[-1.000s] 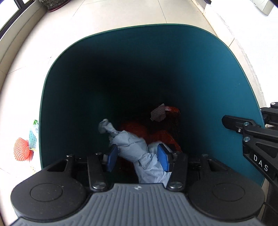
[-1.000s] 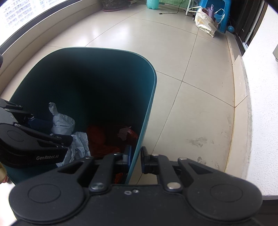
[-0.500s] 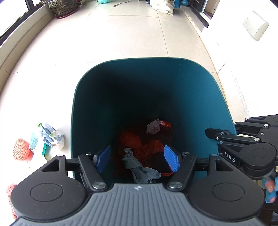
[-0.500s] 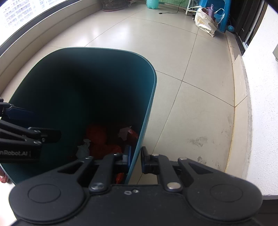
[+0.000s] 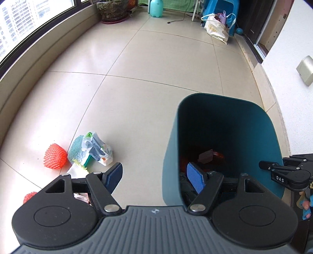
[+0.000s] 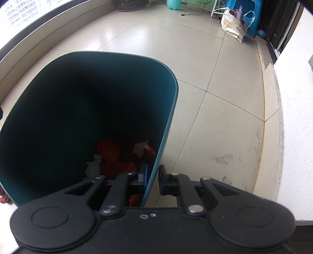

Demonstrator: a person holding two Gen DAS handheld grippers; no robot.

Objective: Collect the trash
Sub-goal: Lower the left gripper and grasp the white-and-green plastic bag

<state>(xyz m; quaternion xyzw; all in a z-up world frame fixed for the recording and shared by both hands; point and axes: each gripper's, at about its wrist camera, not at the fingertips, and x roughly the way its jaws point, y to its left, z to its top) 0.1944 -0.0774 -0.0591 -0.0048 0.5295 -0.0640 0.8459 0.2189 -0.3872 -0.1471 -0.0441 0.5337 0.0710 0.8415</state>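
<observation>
A teal trash bin (image 5: 170,156) stands on the tiled floor, also seen as the bin (image 6: 97,82) in the right wrist view. Red netting (image 6: 109,154) and a crumpled grey paper (image 6: 93,168) lie at its bottom. My right gripper (image 6: 153,178) is shut on the bin's near rim, one pad inside and one outside. My left gripper (image 5: 155,177) is open and holds nothing, straddling the bin's left wall from above. On the floor to the left lie a red foam net (image 5: 54,156) and a plastic bag of wrappers (image 5: 92,148).
More red netting (image 5: 29,196) peeks out at the lower left. A plant pot (image 5: 114,11), a teal bottle (image 5: 156,8) and shopping bags by a blue stool (image 5: 217,25) line the far end. A window ledge runs along the left, a white wall along the right.
My left gripper let the grey paper drop into the bin, opened wider, then rose and swung left off the bin mouth. The right gripper kept its grip on the rim.
</observation>
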